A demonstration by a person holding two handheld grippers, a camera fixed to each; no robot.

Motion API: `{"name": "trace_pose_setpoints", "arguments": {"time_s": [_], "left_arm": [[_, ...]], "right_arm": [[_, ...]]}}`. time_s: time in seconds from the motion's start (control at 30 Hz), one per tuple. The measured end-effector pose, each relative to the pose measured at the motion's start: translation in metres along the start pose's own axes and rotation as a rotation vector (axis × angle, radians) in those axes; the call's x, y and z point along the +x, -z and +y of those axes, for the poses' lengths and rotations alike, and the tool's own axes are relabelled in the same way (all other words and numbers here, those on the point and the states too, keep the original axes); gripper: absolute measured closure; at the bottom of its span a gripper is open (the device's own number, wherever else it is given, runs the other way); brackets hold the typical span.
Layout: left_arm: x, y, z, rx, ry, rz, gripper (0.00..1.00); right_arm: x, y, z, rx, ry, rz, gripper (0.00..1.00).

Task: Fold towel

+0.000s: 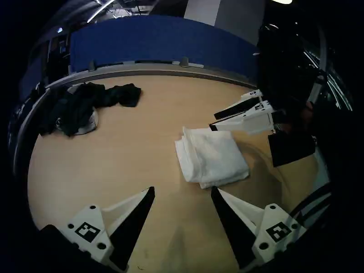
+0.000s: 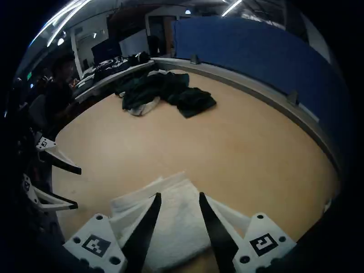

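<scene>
A white towel (image 1: 211, 157) lies folded into a thick rectangle on the tan table (image 1: 136, 150), just ahead and to the right of my left gripper (image 1: 182, 191). That gripper is open, with bare table between its fingers. My right gripper (image 1: 212, 122) reaches in from the right, its tips at the towel's far edge. In the right gripper view the towel (image 2: 177, 227) lies under my right gripper (image 2: 179, 196), whose fingers stand a little apart over it. The left gripper (image 2: 78, 189) sits beyond the towel at the left edge.
A heap of dark clothes (image 1: 86, 107) lies at the table's far left corner, also the dark heap (image 2: 164, 93) in the right gripper view. A blue partition (image 1: 164, 41) runs along the back edge. Bare table (image 2: 236, 145) stretches between towel and heap.
</scene>
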State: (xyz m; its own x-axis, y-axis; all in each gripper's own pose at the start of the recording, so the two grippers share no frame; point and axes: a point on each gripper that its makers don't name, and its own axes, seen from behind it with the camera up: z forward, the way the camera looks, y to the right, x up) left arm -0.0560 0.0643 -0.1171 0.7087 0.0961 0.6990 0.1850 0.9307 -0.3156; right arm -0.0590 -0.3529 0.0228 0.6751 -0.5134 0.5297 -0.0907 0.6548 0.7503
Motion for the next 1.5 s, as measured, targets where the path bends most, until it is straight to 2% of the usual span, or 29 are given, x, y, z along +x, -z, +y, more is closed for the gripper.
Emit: {"name": "trace_pose_setpoints", "arguments": {"time_s": [0.3,0.63,0.8,0.93,1.27,1.5], "left_arm": [[0.002,-0.001,0.006,-0.006,-0.006,-0.001,0.08],[0.005,-0.002,0.012,-0.014,-0.012,0.004,0.08],[0.005,-0.002,0.015,-0.019,-0.012,0.005,0.08],[0.005,-0.001,0.017,-0.021,-0.017,0.005,0.08],[0.006,0.001,0.019,-0.026,-0.020,0.007,0.08],[0.004,0.002,0.018,-0.026,-0.024,0.005,0.08]], "right_arm": [[-0.027,0.022,-0.011,-0.008,-0.019,-0.007,0.27],[-0.060,0.042,-0.021,-0.023,-0.071,-0.015,0.26],[-0.077,0.050,-0.023,-0.040,-0.086,-0.021,0.08],[-0.090,0.055,-0.024,-0.049,-0.100,-0.032,0.07],[-0.124,0.058,-0.032,-0.058,-0.084,-0.084,0.07],[-0.132,0.054,-0.039,-0.057,-0.094,-0.093,0.07]]}}
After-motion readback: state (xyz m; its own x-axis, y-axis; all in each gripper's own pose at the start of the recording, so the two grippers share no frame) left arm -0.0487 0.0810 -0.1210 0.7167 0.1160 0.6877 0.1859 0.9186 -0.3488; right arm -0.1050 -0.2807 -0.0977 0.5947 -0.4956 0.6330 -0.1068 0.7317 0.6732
